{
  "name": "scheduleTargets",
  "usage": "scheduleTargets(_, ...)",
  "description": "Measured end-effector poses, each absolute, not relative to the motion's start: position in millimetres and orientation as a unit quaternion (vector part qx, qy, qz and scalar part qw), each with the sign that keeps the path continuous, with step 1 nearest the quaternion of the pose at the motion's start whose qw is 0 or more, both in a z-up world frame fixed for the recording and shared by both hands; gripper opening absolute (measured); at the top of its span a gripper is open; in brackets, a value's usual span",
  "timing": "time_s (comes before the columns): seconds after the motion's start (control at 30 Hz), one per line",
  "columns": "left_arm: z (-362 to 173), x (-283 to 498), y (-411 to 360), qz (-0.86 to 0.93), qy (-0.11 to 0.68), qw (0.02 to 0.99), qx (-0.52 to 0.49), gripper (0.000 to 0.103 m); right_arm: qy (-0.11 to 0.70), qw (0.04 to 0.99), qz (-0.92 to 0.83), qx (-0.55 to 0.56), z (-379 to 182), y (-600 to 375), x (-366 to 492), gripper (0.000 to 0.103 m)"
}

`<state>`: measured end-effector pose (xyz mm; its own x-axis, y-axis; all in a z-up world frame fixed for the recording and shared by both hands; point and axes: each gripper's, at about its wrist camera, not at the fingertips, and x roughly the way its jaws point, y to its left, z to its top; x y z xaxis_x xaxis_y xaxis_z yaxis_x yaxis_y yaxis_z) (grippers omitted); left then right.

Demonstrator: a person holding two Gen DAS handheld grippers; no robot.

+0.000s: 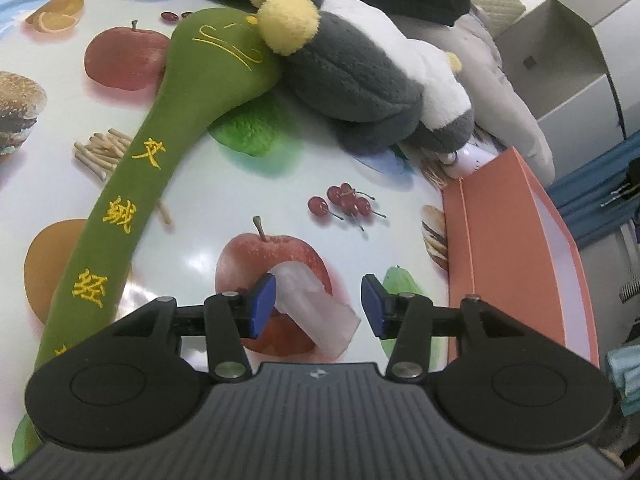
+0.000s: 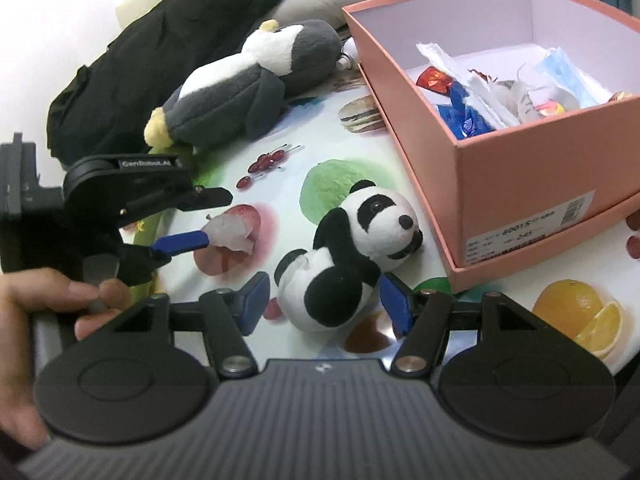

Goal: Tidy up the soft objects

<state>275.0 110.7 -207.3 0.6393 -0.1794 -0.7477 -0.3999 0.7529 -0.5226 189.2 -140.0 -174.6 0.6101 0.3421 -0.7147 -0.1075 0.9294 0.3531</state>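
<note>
My left gripper [image 1: 319, 306] is open over a pale translucent soft piece [image 1: 314, 312] that lies between its blue pads on the fruit-print tablecloth; the piece touches the left pad. It also shows from the side in the right wrist view [image 2: 202, 216], with the piece [image 2: 232, 232] at its tip. My right gripper [image 2: 324, 304] is open around the body of a panda plush [image 2: 348, 256] lying on the table. A grey-and-white penguin plush [image 1: 360, 80] [image 2: 240, 92] and a long green plush [image 1: 152, 152] lie farther back.
A pink cardboard box [image 2: 520, 184] [image 1: 512, 264] stands at the right, holding wrappers, tissue and a face mask. A black garment [image 2: 160, 52] and a grey cushion [image 1: 504, 92] lie at the table's back. A hand [image 2: 48, 312] holds the left gripper.
</note>
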Motion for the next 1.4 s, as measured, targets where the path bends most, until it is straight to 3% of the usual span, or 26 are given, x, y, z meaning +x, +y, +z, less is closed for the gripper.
scheduleTargets(0.37, -213.8, 282.0, 101.4, 0.079, 0.455, 0.84, -0.284, 0.052, 0.449, 0.872, 0.132, 0.144, -196.1, -134.4, 207.4, 0.065)
scheduleTargets(0.47, -212.6, 281.6, 98.7, 0.078, 0.462, 0.84, -0.274, 0.052, 0.446, 0.873, 0.139, 0.136, -196.1, -134.4, 207.3, 0.061)
scheduleTargets(0.9, -209.8, 260.8, 82.4, 0.065, 0.466, 0.849, -0.239, 0.016, 0.438, 0.88, 0.169, 0.075, -188.5, -128.3, 203.4, 0.057)
scheduleTargets(1.4, -170.5, 235.7, 65.7, 0.038, 0.466, 0.861, -0.198, 0.014, 0.427, 0.881, 0.203, 0.017, -159.9, -129.1, 194.6, 0.056)
